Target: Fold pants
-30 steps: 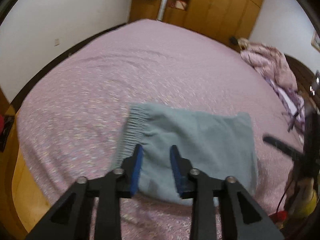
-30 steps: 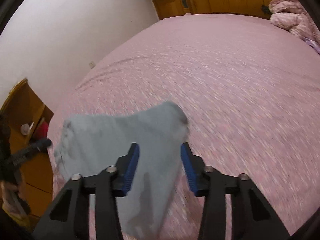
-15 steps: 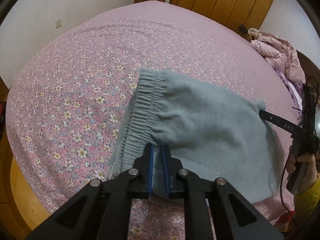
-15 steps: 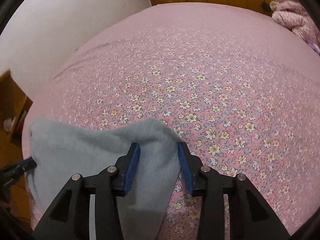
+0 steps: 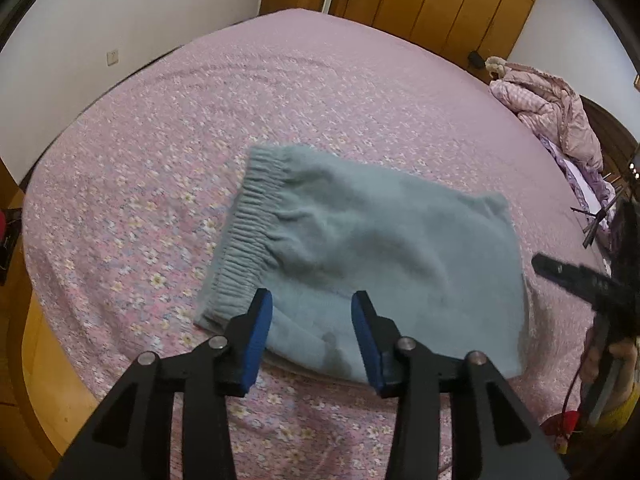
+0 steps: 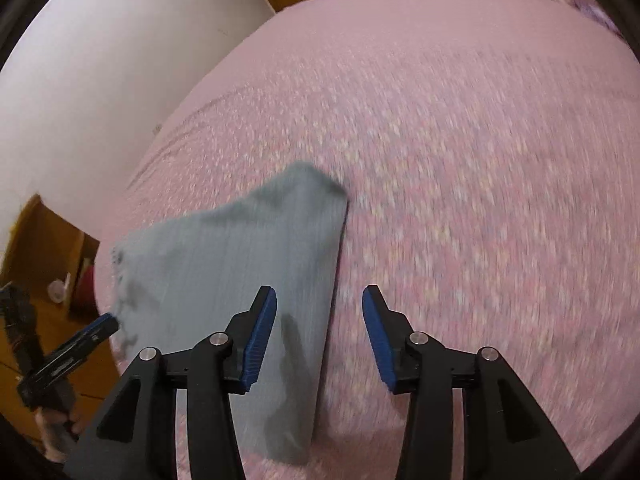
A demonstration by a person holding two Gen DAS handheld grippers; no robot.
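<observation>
The folded blue-grey pants are lying flat on the pink flowered bed, near its front edge. The left tool is hovering with its jaws apart over the pants' near edge. The right tool is hanging spread wide, gripping nothing, above their right border.

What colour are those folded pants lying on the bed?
The pants are a soft, plain grey-blue, with no pattern. The left wrist view shows them best.

Each hand-held gripper: black frame, blue ribbed pads (silver screws at joints).
</observation>
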